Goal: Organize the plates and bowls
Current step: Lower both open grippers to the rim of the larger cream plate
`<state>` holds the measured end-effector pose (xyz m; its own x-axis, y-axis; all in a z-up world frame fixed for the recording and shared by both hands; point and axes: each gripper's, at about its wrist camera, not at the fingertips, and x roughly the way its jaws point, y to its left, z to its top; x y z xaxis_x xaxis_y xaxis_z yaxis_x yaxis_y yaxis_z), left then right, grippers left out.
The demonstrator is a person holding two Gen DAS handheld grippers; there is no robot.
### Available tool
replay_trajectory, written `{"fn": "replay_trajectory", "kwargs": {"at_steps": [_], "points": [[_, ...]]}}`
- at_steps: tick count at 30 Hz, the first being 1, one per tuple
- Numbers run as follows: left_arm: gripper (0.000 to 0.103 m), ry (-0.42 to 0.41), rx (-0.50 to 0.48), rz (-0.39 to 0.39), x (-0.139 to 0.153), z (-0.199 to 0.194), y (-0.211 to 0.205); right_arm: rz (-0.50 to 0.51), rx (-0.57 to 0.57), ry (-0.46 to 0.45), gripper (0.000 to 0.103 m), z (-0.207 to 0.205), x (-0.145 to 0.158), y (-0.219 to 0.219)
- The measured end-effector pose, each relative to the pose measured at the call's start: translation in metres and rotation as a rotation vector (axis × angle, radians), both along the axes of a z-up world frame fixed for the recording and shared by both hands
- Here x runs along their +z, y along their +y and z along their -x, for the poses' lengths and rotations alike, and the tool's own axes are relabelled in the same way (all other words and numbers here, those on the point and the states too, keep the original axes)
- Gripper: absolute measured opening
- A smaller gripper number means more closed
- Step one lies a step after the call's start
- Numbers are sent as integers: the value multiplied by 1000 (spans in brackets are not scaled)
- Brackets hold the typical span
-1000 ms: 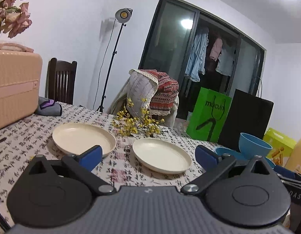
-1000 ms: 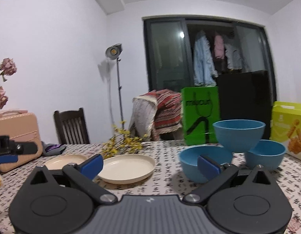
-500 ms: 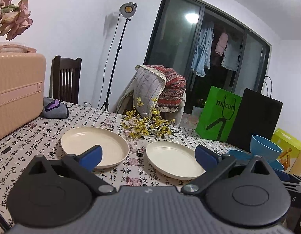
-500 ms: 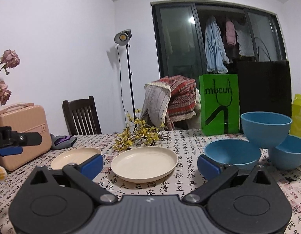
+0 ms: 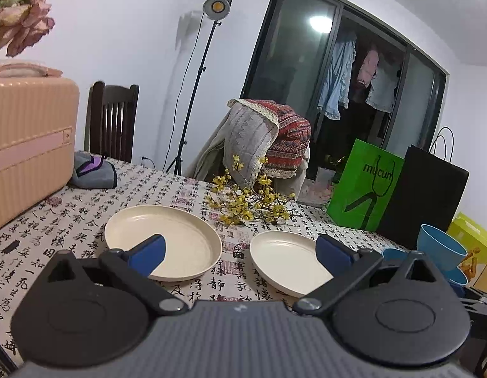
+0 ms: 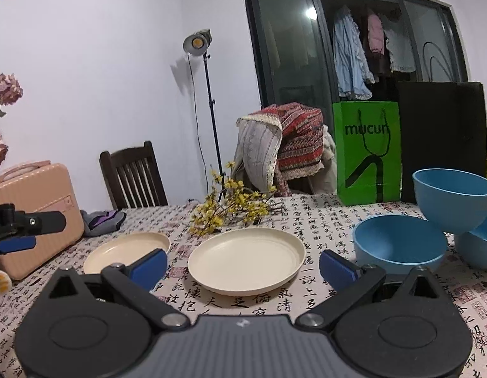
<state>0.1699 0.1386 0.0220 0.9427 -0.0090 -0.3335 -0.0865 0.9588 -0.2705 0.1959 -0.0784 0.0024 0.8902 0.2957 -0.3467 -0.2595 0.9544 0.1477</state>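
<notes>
Two cream plates lie side by side on the patterned tablecloth: a left plate (image 5: pixel 167 239) (image 6: pixel 126 250) and a right plate (image 5: pixel 284 261) (image 6: pixel 246 263). To the right are three blue bowls: a wide one (image 6: pixel 399 244), one tilted on top (image 6: pixel 453 198) (image 5: pixel 440 247) and one behind (image 6: pixel 478 247). My left gripper (image 5: pixel 240 253) hovers open just before the two plates, holding nothing. Low over the right plate, my right gripper (image 6: pixel 243 264) is open and empty too. The left gripper's tip (image 6: pixel 13 230) shows at the left edge of the right wrist view.
A peach suitcase (image 5: pixel 26 148) stands at the left of the table beside a grey-purple cloth (image 5: pixel 92 174). Yellow flower sprigs (image 5: pixel 249 200) lie behind the plates. Green bag (image 5: pixel 366 186), black bag (image 5: pixel 426 195), yellow box (image 5: pixel 470 230) at far right; chairs behind.
Both grippers have moved forward toward the plates, which now look larger and nearer. Both stay open and nothing on the table has shifted.
</notes>
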Motion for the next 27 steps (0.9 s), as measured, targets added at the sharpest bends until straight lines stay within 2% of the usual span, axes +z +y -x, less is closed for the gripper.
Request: {"fn": "replay_trajectory", "kwargs": {"at_steps": [5,16,27], "points": [[103,12,1,14,0,-7,5,-7,7,34,103,-9,3,10],[103,14,12,24,6,-19,22,17,22,39,103,-23,11,37],[103,17,43,29,6,-29,44,-1,24,68,103,-39,11,56]]}}
